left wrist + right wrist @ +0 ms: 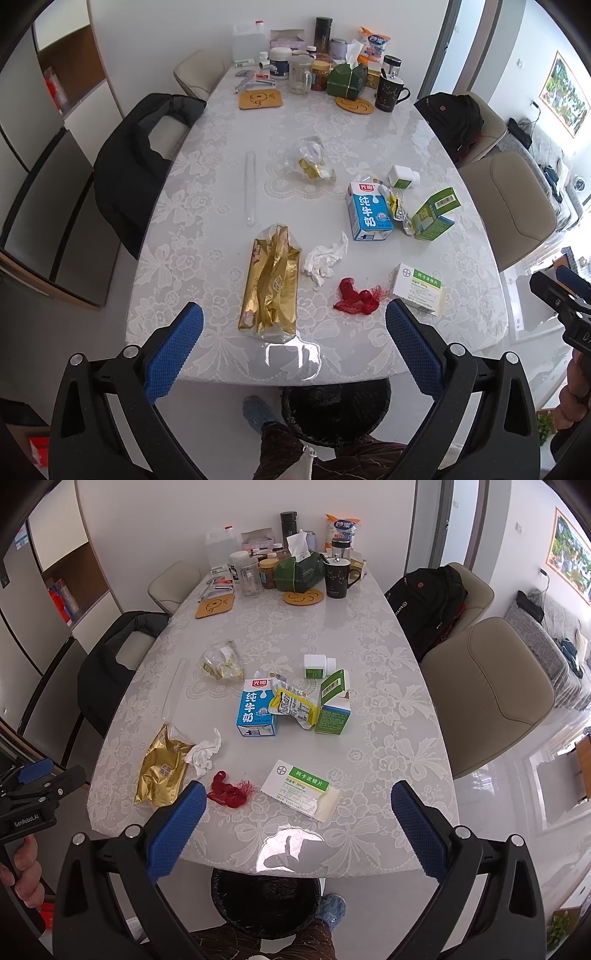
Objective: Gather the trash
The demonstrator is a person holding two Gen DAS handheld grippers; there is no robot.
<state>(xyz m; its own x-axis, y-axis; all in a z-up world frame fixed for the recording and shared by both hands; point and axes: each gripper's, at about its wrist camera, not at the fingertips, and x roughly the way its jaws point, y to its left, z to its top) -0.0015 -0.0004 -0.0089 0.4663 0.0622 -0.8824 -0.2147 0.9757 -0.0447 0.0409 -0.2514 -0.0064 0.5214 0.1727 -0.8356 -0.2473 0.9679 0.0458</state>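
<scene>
Trash lies scattered over the near half of the table, which carries a white lace-pattern cloth under a glossy clear cover. Directly ahead of the left gripper, between its blue pads, lies a gold wrapper. A crumpled white tissue sits just beyond and toward its right pad, and a red net scrap lies just inside that pad. The left gripper is released, fingers spread wide, holding nothing.

The right gripper is likewise released and empty. A white-and-green medicine box lies between its pads, near the table edge. Farther ahead stand a blue milk carton, a yellow crumpled packet leaning against it, and an open green box. A small white bottle lies on its side beyond these. A clear crumpled bag rests ahead and to the left, near a clear plastic tube.

A black-lined trash bin stands on the floor below the near table edge, beneath both grippers.

The far end of the table holds jars, a black mug, a green tissue holder and two cork coasters. Beige chairs flank the table; a black jacket drapes the left one and a black backpack sits on a right one. The floor is pale and glossy.
</scene>
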